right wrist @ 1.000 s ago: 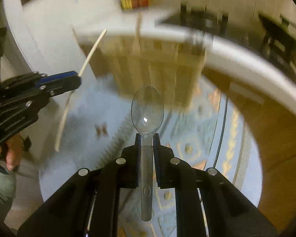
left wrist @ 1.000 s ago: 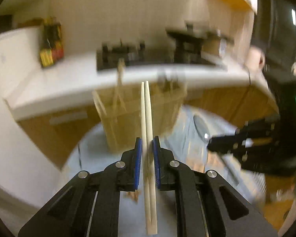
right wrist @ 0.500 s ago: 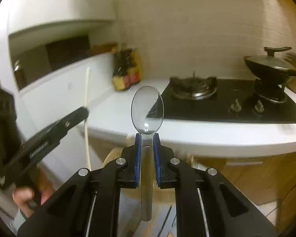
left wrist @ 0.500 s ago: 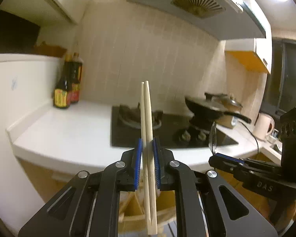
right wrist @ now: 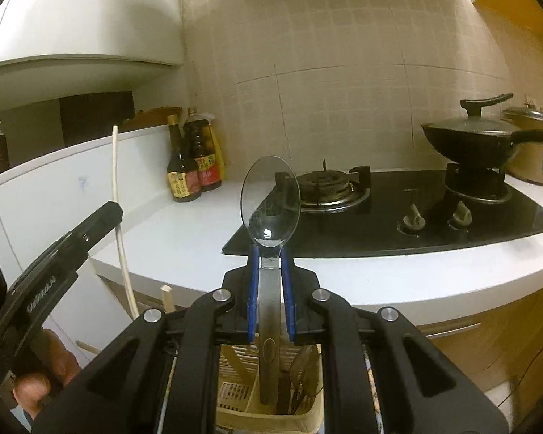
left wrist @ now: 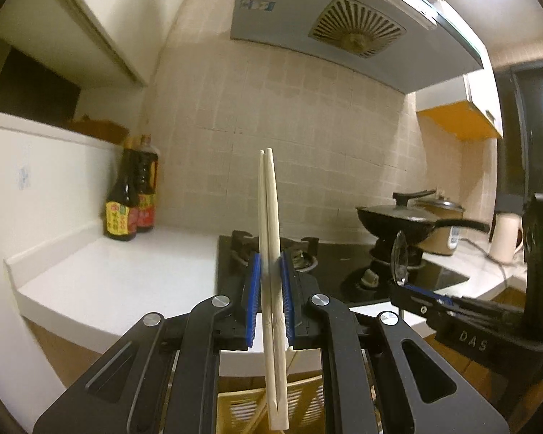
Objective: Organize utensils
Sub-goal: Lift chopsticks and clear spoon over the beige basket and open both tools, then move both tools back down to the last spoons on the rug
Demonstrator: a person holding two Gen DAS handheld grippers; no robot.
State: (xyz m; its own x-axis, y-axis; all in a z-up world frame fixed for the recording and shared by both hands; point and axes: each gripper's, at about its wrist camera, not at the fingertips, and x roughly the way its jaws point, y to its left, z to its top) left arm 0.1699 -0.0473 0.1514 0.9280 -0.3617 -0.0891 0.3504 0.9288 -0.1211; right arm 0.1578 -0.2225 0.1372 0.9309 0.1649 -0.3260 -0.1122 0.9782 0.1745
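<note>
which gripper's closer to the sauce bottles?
Left, as far as the views show. The left gripper with chopsticks is on the bottles' side; the right gripper, holding the spoon, sits farther toward the stove.

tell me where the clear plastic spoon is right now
The clear plastic spoon is clamped by its handle in the right gripper, bowl upward, centre of the right wrist view, in front of the black gas hob and above the slatted utensil basket.

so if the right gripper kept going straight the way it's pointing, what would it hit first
Probably the white countertop edge, or just past it the black glass gas hob. The right gripper, shut on a clear plastic spoon, aims at that front corner; depth is unclear, and nothing else shows in between.
</note>
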